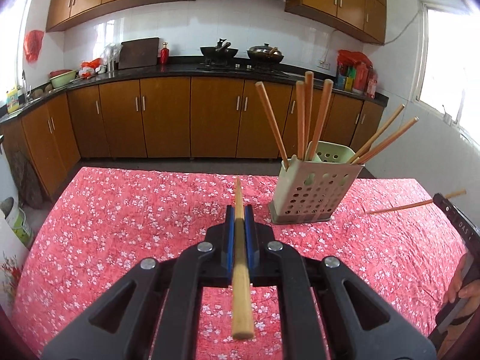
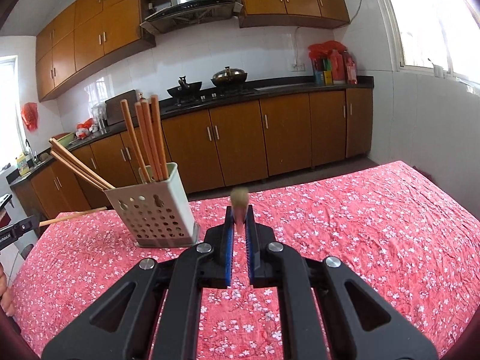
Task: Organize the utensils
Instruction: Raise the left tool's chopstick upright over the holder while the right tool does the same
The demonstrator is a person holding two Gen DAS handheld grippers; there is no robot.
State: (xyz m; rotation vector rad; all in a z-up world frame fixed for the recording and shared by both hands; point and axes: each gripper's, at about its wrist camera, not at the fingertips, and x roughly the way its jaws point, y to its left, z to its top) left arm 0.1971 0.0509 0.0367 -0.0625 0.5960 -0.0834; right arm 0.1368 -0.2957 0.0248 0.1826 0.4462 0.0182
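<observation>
Left tool point(image 1: 240, 219) clamps chopstick point(image 1: 239, 204) lengthwise | right tool point(image 2: 239, 220) pinches chopstick tip point(image 2: 239, 199)

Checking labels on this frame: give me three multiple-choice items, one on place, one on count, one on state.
1. Where does the perforated pale-green plastic utensil holder stand?
A. on the red floral tablecloth
B. on the black counter
C. on the floor

2. How many wooden chopsticks stand in the holder?
A. two
B. six
C. ten

3. What state are the left tongs in?
A. open, empty
B. shut on a light wooden chopstick
C. out of view

Key: 1 A, its base sits on the cloth; 2 B, four upright plus two leaning; 3 B, the blue pads clamp the stick.
</observation>
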